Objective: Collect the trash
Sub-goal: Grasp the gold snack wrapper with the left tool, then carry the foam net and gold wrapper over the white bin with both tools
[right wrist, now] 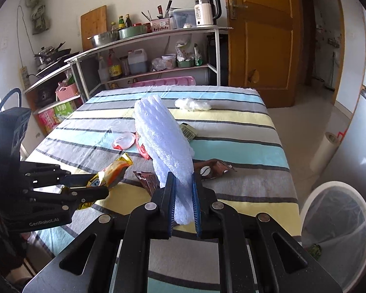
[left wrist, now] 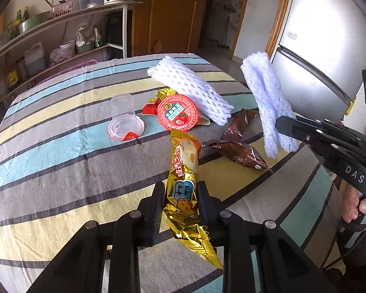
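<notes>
With our left gripper (left wrist: 180,195) pinching the gold snack wrapper (left wrist: 184,190) and our right gripper (right wrist: 183,195) clamped on the white foam fruit net (right wrist: 163,136), we should keep both squeezed and carry them clear of the striped tablecloth (right wrist: 244,131) to the bin (right wrist: 336,232), 2 pieces together.

A white electric kettle (right wrist: 206,12) stands at the metal shelf's (right wrist: 158,33) right end. A brown wooden door (right wrist: 261,39) is beside it.
</notes>
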### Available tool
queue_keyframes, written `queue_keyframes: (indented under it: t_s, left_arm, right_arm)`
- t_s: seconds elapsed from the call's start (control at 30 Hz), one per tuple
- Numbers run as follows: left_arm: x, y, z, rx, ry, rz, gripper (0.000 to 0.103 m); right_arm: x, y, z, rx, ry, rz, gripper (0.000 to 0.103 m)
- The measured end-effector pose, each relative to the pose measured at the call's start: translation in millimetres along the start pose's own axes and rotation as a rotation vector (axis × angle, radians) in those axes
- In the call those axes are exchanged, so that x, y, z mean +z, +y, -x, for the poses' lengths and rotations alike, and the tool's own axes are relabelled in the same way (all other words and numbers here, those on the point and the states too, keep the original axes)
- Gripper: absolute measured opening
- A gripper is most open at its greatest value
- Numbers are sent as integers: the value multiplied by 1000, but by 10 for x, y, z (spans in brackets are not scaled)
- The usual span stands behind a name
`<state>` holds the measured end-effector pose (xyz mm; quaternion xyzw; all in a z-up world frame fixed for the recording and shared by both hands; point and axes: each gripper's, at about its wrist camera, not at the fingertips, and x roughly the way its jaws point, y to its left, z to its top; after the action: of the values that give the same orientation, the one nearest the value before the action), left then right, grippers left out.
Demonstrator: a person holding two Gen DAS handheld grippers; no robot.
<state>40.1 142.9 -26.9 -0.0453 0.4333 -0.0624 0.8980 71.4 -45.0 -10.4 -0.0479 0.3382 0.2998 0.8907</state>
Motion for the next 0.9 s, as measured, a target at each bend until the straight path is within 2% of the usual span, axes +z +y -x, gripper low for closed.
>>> queue_keyframes:
  t_s: [0.23, 0.53, 0.7, 0.9]
  left_arm:
    - [99, -239, 165, -39, -51, -24, 27]
    - [360, -696, 286, -133, -132, -61, 27]
    - [507, -1019, 210, -209, -137, -98, 27]
    - [676, -1480, -2, -313, -106, -153, 27]
  right_arm:
    - [-74, -122, 274, -42, -39, -68, 13]
    - [-162, -374, 727, -159, -102, -153, 13]
    - [-245, -578, 950, -251, -112, -204, 13]
    - [-376, -875, 1157, -376, -102, -272, 13]
